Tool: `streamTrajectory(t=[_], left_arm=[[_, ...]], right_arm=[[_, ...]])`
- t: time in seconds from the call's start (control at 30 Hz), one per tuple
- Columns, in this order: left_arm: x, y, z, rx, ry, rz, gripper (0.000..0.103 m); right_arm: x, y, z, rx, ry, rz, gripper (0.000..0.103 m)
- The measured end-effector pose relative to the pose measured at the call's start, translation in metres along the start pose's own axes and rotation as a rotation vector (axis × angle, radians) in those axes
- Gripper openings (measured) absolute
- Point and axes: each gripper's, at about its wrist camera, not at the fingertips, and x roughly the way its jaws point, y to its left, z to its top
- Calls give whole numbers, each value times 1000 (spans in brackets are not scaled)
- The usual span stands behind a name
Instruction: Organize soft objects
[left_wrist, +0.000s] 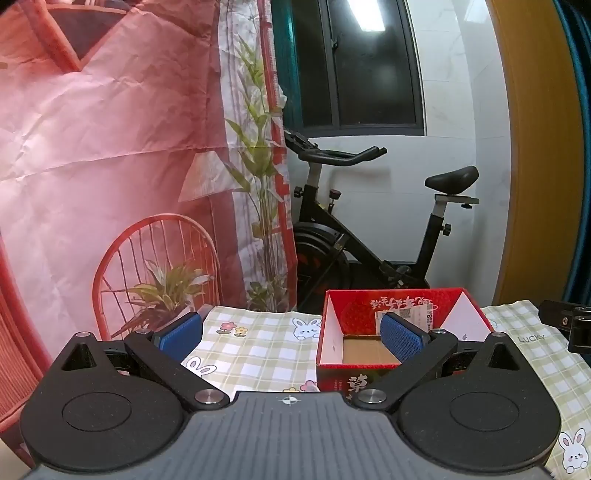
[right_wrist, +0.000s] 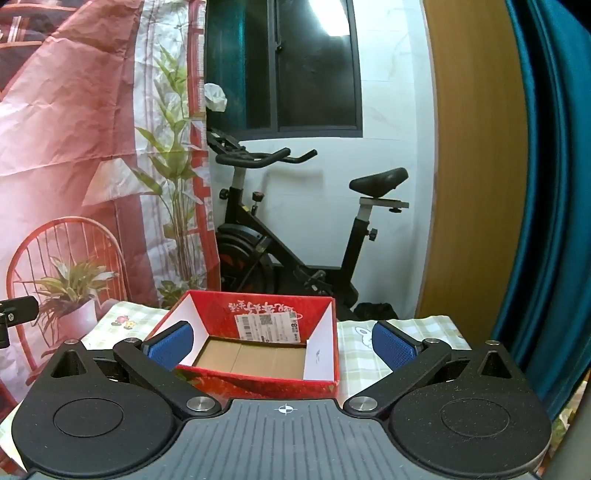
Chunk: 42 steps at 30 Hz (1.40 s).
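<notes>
An open red cardboard box (left_wrist: 373, 374) with a brown floor and white inner walls stands on the checked tablecloth (left_wrist: 258, 354); nothing lies inside it. It also shows in the right wrist view (right_wrist: 266, 384), straight ahead. My left gripper (left_wrist: 291, 334) is open and empty, with the box in front of its right finger. My right gripper (right_wrist: 282, 345) is open and empty, its blue pads (right_wrist: 173, 347) spread to either side of the box. No soft object shows in either view.
A black exercise bike (left_wrist: 369, 236) stands behind the table against a white wall, and also shows in the right wrist view (right_wrist: 295, 236). A red printed backdrop (left_wrist: 110, 166) hangs at the left. A teal curtain (right_wrist: 546, 184) hangs at the right. The other gripper's edge (left_wrist: 569, 325) shows at right.
</notes>
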Motion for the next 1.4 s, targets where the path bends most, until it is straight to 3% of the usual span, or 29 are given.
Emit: streamTrajectory(t=[1.4], left_arm=[[1,-2,0,4,1,-4,103]], right_arm=[[0,2,1,1,2,1,103]])
